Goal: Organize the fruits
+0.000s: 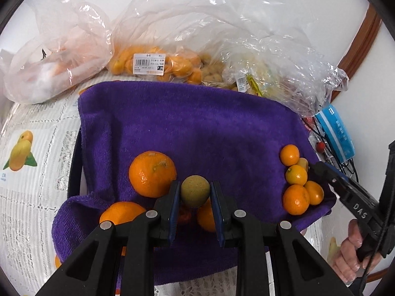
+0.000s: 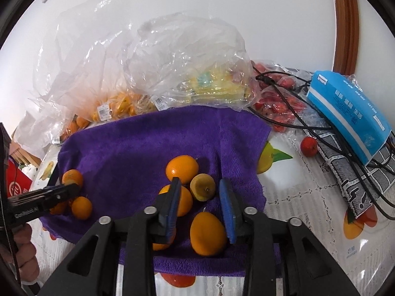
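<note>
A purple towel [image 1: 197, 128] covers the table. My left gripper [image 1: 195, 184] is shut on a round green-brown fruit [image 1: 195, 192], just above large oranges [image 1: 152, 174] at the towel's near left. Small orange kumquats [image 1: 296, 175] cluster at the towel's right edge, where the right gripper's tip [image 1: 318, 167] reaches in. In the right wrist view my right gripper [image 2: 199, 180] stands slightly open around a yellow-brown fruit [image 2: 203, 187] that lies on the towel [image 2: 138, 143] among kumquats [image 2: 182, 168], with gaps at both pads. The left gripper [image 2: 74, 188] shows far left.
Clear plastic bags of fruit [image 1: 158, 61] [image 2: 192, 74] crowd the back edge of the towel. To the right lie a blue tissue pack [image 2: 350, 108], black cables [image 2: 296, 108] and small red fruits [image 2: 308, 146]. A hand [image 1: 353, 254] grips the right handle.
</note>
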Available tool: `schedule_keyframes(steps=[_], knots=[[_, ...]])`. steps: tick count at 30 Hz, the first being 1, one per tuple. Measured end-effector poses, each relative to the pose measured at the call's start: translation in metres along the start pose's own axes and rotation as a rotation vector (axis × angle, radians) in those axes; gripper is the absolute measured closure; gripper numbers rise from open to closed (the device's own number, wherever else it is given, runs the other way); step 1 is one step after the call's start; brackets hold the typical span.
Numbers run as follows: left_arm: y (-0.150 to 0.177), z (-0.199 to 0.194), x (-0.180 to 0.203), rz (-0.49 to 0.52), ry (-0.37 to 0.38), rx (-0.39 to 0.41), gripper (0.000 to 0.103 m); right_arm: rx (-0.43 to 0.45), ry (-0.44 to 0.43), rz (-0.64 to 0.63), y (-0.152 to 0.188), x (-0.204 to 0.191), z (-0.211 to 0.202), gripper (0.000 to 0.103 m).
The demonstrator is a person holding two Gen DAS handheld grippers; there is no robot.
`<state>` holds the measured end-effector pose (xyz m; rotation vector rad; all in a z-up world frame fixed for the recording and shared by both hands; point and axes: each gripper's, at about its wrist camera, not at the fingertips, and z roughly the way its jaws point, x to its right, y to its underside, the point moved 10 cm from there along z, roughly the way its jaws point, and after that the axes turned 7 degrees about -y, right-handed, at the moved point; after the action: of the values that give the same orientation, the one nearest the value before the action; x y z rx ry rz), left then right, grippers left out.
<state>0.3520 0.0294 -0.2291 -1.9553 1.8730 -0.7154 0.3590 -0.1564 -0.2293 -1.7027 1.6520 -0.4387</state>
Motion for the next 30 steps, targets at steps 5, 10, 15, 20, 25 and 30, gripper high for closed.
schedule_keyframes(steps=[5,10,15,20,25,30], knots=[[0.003,-0.013,0.002,0.010,-0.013,0.008,0.070,0.011,-0.006,0.006,-0.001,-0.004,-0.018,0.062],[0.006,-0.034,0.001,0.007,-0.006,0.031,0.063,0.026,-0.006,0.005,-0.002,-0.011,-0.041,0.055],[0.008,-0.072,0.008,0.019,-0.010,0.083,0.057,0.040,-0.004,0.000,-0.003,-0.023,-0.070,0.042],[0.010,-0.114,0.017,0.023,-0.015,0.143,0.049,0.058,0.028,-0.023,-0.004,-0.037,-0.105,0.036],[0.017,-0.155,0.027,0.039,-0.044,0.190,0.041,0.047,0.064,-0.034,-0.001,-0.050,-0.140,0.036],[0.028,-0.190,0.032,0.035,-0.050,0.229,0.027,0.066,0.088,-0.053,0.007,-0.062,-0.171,0.035]])
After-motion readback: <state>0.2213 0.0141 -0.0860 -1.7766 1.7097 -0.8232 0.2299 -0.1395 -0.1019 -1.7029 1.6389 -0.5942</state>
